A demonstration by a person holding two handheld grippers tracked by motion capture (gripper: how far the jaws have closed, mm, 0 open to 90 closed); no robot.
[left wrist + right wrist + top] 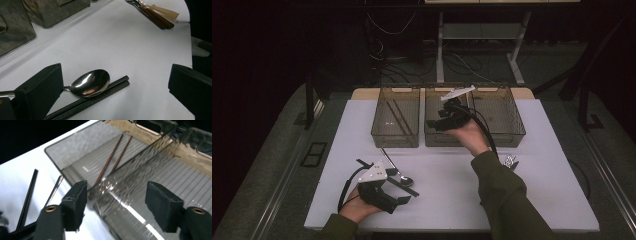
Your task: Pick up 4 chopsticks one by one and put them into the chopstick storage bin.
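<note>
A white table [532, 195] is standing in a dark room, with cables and a desk frame lying on the floor behind it. Three clear smoky bins are sitting side by side along its far edge: the left bin [396, 120] is holding a pair of brown chopsticks [113, 157], and the middle bin [434, 137] and right bin [502, 117] are standing just beside it. The right gripper [438, 123] is hovering over the middle bin, its jaws spread wide with nothing between them. Near the front edge, the left gripper [408, 191] is resting low on the table with its jaws apart, straddling a metal spoon [91, 83] that is lying touching a pair of black chopsticks [100, 96]. More cutlery [155, 15] is lying well apart, farther across the table.
</note>
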